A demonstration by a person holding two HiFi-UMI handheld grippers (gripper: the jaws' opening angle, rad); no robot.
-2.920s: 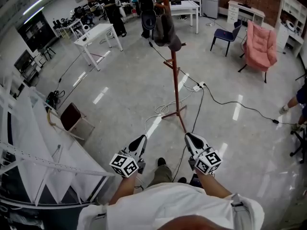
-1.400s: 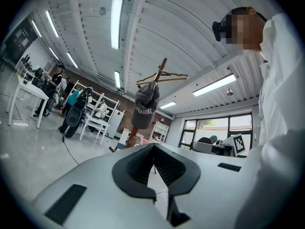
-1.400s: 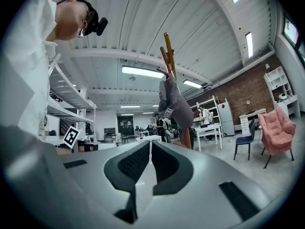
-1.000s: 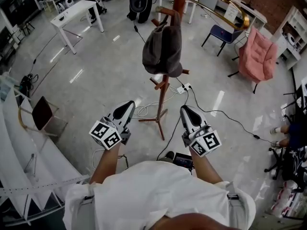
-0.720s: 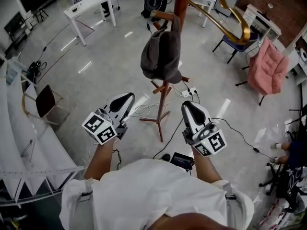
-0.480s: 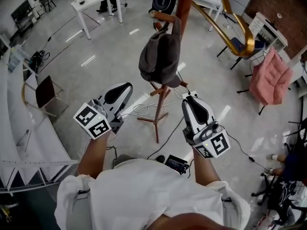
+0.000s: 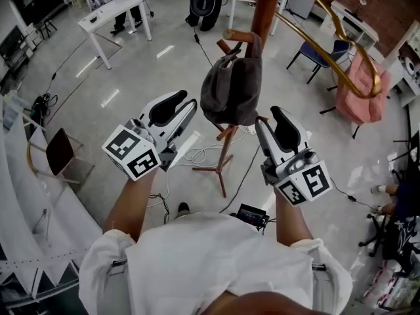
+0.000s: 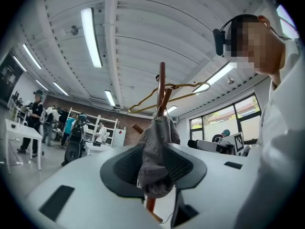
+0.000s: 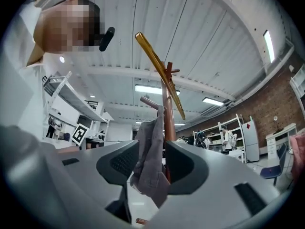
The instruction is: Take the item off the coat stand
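Tongs spread wide: your left gripper [image 7: 189, 105] and right gripper [image 7: 268, 118] have just been opening, their pads pressing on nothing. Each gripper view frames the grey cap [image 8: 155, 161] in its gap. The grey cap hangs on a peg [image 7: 236, 36] of the coat stand [image 7: 266, 12], at twelve o'clock from you. I'd judge it best to close one gripper on loose fabric, then lift up along the peg rather than tug down. Only the head view shows the grippers flanking it at nine and three o'clock.

No readable words or numbers; only square coded markers on the left tool [image 7: 189, 99] and right tool [image 7: 270, 115].
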